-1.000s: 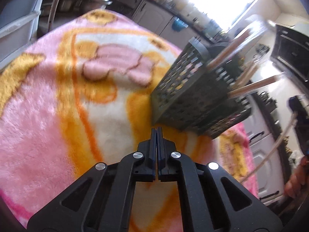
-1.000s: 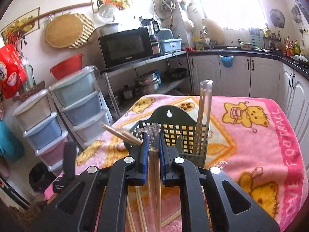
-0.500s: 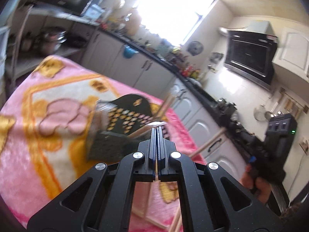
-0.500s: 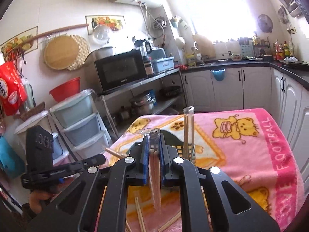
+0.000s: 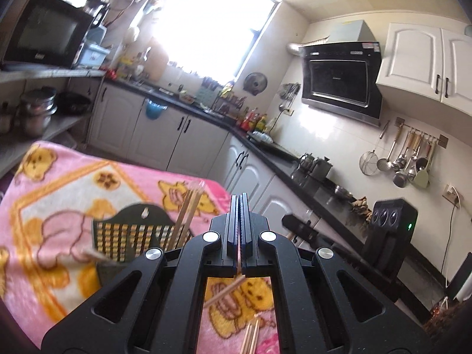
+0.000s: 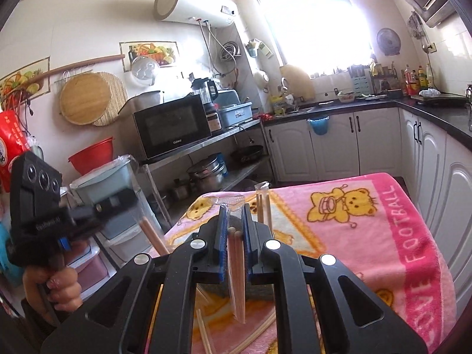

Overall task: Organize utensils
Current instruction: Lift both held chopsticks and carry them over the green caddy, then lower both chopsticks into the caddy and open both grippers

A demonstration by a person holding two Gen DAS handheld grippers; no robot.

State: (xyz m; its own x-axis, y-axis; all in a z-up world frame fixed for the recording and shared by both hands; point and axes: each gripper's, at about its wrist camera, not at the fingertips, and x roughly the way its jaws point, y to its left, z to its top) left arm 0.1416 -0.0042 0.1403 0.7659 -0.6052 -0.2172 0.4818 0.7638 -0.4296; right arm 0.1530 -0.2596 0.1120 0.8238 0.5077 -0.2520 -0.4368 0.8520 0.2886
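A dark green slotted utensil holder (image 5: 132, 236) stands on the pink blanket (image 5: 59, 194) with wrapped chopsticks (image 5: 188, 209) upright in it. My left gripper (image 5: 239, 233) is shut and empty, raised above the table to the holder's right. My right gripper (image 6: 235, 236) is shut on a clear-wrapped pair of wooden chopsticks (image 6: 237, 277), held high with the tips hanging down toward the holder (image 6: 236, 221), which sits mostly hidden behind the fingers. More chopsticks (image 6: 264, 209) rise from the holder. Loose chopsticks lie on the blanket (image 5: 250, 336) (image 6: 203, 330).
The other hand-held gripper shows in each view: the right one (image 5: 386, 236) at the right of the left wrist view, the left one (image 6: 38, 200) at the left of the right wrist view. Plastic drawers (image 6: 112, 194) and a metal shelf with a microwave (image 6: 174, 126) stand beyond the table's left edge. Cabinets (image 6: 368, 144) stand behind.
Both grippers have risen and tilted up, away from the table. The right gripper still grips the wrapped chopsticks. The holder now sits lower and farther off in both views.
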